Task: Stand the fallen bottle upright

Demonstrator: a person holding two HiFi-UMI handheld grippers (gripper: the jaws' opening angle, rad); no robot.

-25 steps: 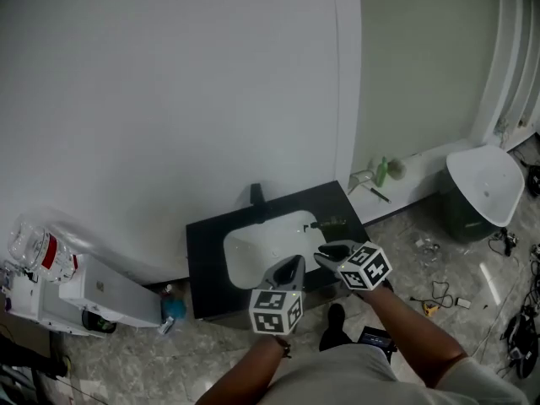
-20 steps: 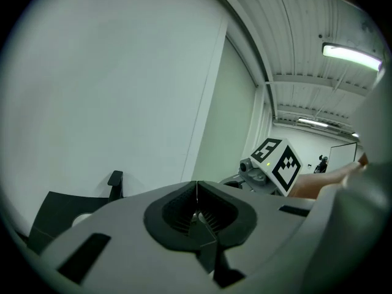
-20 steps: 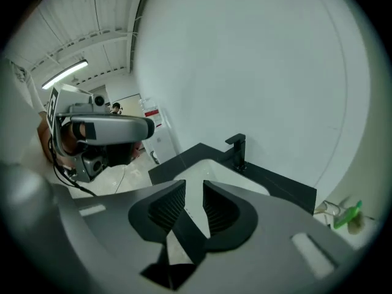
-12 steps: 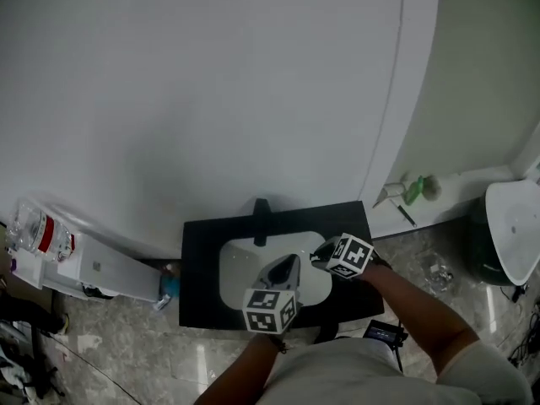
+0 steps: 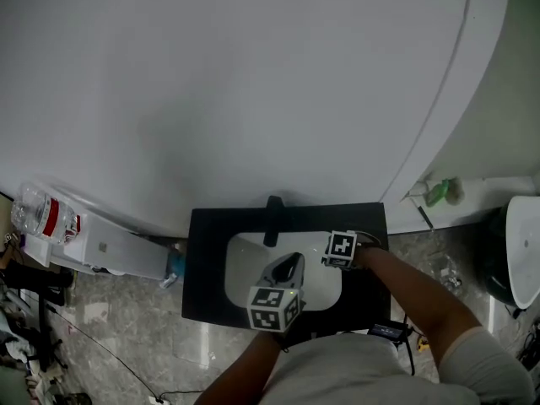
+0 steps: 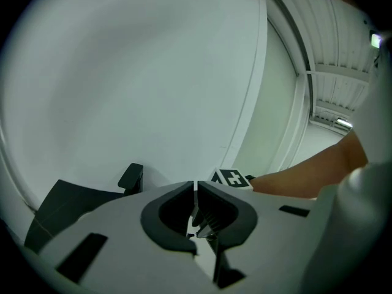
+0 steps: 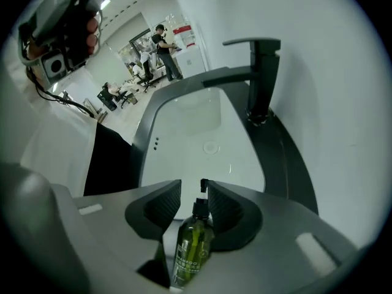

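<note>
Two grippers working sink. Right gripper (image 7: pixel 191 192) is arriving from 5 o'clock and now straddling fallen bottle (image 7: pixel 191 250), jaws apart, not clamping yet. Bottle is lying at 3 o'clock of basin (image 5: pixel 240 260). Left gripper (image 6: pixel 195 188) is idling, jaws together, empty. Grasp looking imminent.

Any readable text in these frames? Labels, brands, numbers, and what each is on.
No text is legible.
green bottle: pale print on its label, too small to read.
clear bottle: red label, too small to read.
red sign in the far room: blurred, unreadable.
marker cube: black-and-white square pattern only, no letters or numbers.
</note>
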